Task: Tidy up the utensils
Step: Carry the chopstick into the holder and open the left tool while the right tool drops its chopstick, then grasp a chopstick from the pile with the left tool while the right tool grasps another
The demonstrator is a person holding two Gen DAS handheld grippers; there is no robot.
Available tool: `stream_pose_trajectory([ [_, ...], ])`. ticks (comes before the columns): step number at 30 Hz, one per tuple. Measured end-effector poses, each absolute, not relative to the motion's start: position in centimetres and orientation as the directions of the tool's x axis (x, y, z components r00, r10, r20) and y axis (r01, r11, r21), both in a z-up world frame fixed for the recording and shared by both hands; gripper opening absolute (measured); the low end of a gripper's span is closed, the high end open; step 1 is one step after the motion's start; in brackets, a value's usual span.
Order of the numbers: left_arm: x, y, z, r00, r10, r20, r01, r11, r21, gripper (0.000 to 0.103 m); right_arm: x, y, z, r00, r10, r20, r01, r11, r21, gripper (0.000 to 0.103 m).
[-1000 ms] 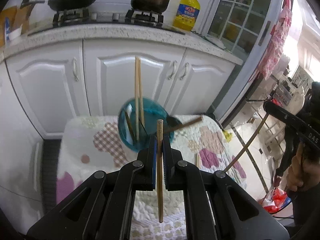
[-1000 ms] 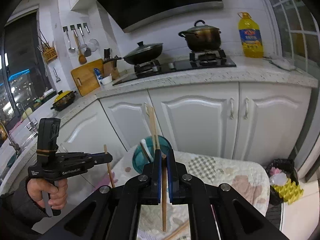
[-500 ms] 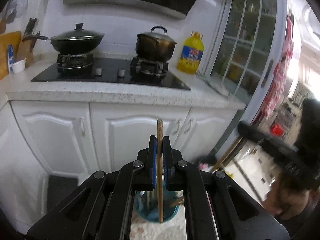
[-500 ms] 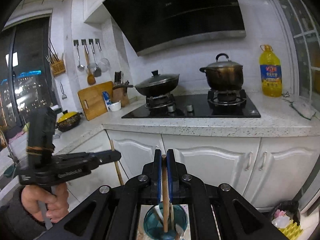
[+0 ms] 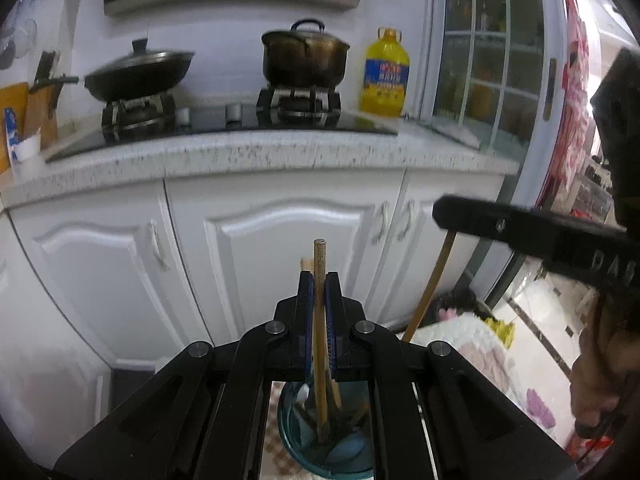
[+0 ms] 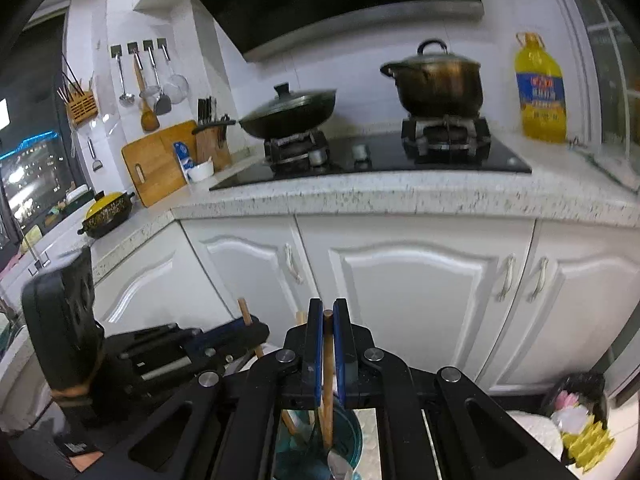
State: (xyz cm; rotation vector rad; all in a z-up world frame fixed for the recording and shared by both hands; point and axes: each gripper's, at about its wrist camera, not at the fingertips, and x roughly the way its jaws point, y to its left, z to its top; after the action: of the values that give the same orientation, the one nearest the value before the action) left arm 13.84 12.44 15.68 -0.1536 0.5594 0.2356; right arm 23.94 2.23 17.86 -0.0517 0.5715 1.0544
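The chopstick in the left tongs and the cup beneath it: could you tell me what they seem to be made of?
The chopstick looks like bare wood or bamboo: matte tan, faint grain. The cup seems to be glass or clear plastic: teal and see-through, with utensils visible inside.

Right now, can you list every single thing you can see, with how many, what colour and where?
Wok: one, black, lidded, left burner.
Pot: one, dark brown, lidded, right burner.
Oil bottle: one, yellow, countertop.
Cutting board: one, wooden, against the wall.
Casserole: one, yellow-lidded, left counter.
Cup: one, teal glass, below both grippers, holding utensils.
Chopsticks: two, wooden, one in left gripper, one in right gripper.
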Motion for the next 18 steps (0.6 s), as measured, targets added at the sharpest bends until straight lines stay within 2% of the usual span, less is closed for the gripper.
stream_pose_trajectory([
  [1, 13.9, 12.5, 15.4, 0.816, 0.172, -0.552, -0.261, 0.962, -0.086, 0.004, 24.0, 2.4, 17.7, 0.359, 0.805, -0.473, -0.831, 0.506, 0.230, 0.004],
  [3, 13.9, 12.7, 14.8, 0.804, 0.168, -0.570, -0.268, 0.959, -0.096, 0.005, 24.0, 2.5, 17.4, 0.359, 0.797, -0.485, -0.826, 0.514, 0.233, 0.012],
  [5, 13.7, 13.0, 14.7, 0.796, 0.176, -0.579, -0.285, 0.953, -0.102, 0.011, 23.9, 2.2, 17.4, 0.363, 0.799, -0.479, -0.823, 0.516, 0.236, 0.041],
  [6, 13.5, 13.1, 14.8, 0.796, 0.178, -0.579, -0.290, 0.951, -0.106, 0.017, 23.7, 1.8, 17.6, 0.362, 0.809, -0.462, -0.825, 0.509, 0.244, 0.046],
  [7, 13.2, 13.2, 15.0, 0.798, 0.182, -0.575, -0.297, 0.948, -0.112, 0.022, 23.6, 1.4, 17.8, 0.370, 0.812, -0.451, -0.825, 0.510, 0.243, 0.047],
  [11, 11.5, 13.6, 16.1, 0.816, 0.185, -0.547, -0.313, 0.938, -0.149, 0.025, 23.0, -0.4, 19.0, 0.397, 0.814, -0.424, -0.819, 0.523, 0.237, 0.047],
  [15, 9.2, 13.2, 16.3, 0.826, 0.181, -0.534, -0.315, 0.933, -0.171, 0.036, 22.5, -3.6, 19.0, 0.437, 0.793, -0.425, -0.803, 0.556, 0.212, 0.050],
  [18, 6.9, 11.9, 15.3, 0.827, 0.157, -0.540, -0.300, 0.936, -0.187, 0.037, 22.8, -7.2, 17.0, 0.465, 0.760, -0.454, -0.768, 0.601, 0.220, 0.059],
])
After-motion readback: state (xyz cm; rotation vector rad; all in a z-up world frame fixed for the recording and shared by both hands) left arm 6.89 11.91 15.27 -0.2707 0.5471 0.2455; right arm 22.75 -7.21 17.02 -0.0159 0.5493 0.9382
